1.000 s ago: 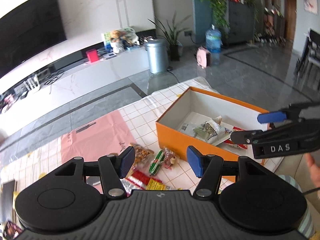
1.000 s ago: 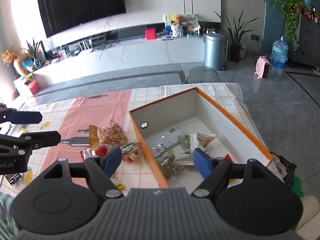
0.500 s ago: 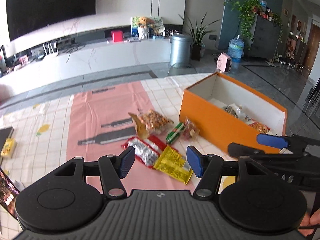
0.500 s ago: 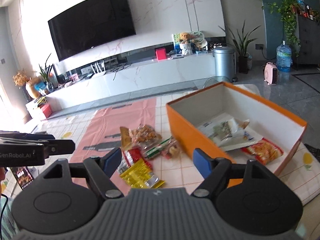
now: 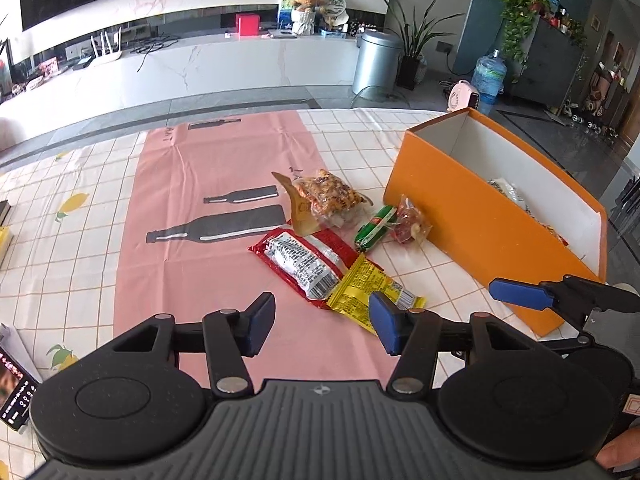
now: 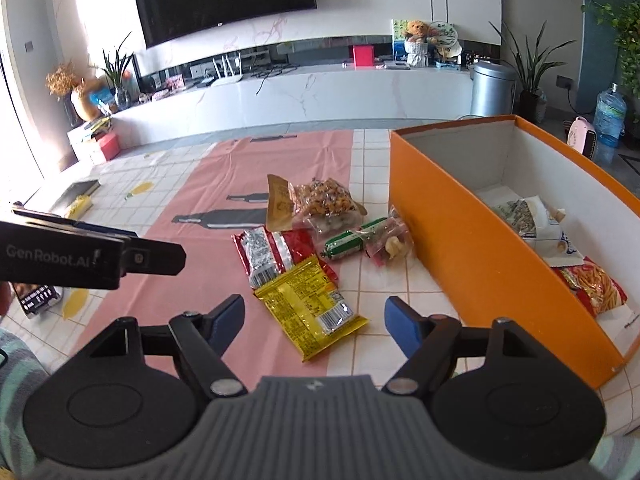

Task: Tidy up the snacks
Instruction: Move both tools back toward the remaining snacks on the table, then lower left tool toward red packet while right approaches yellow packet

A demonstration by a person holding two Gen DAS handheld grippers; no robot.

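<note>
Several snack packs lie on the table left of an orange box (image 5: 472, 216) (image 6: 460, 236): a yellow packet (image 5: 372, 288) (image 6: 312, 304), a red-and-silver packet (image 5: 304, 260) (image 6: 272, 254), a clear bag of nuts (image 5: 326, 196) (image 6: 316, 200), a green roll (image 5: 376, 228) (image 6: 346, 244) and a small clear candy bag (image 5: 410, 226) (image 6: 390, 240). The box holds a few packs (image 6: 592, 284). My left gripper (image 5: 322, 322) is open and empty, just short of the yellow packet. My right gripper (image 6: 314, 322) is open and empty, over the yellow packet's near end.
The table has a checked cloth with a pink runner (image 5: 180, 216). A phone (image 5: 16, 392) lies at the near left edge, and books (image 5: 4, 224) at the far left. The left gripper's side shows in the right wrist view (image 6: 92, 256).
Both grippers have pulled back from over the orange box and swung left toward the loose snacks on the table. Both stay open and empty.
</note>
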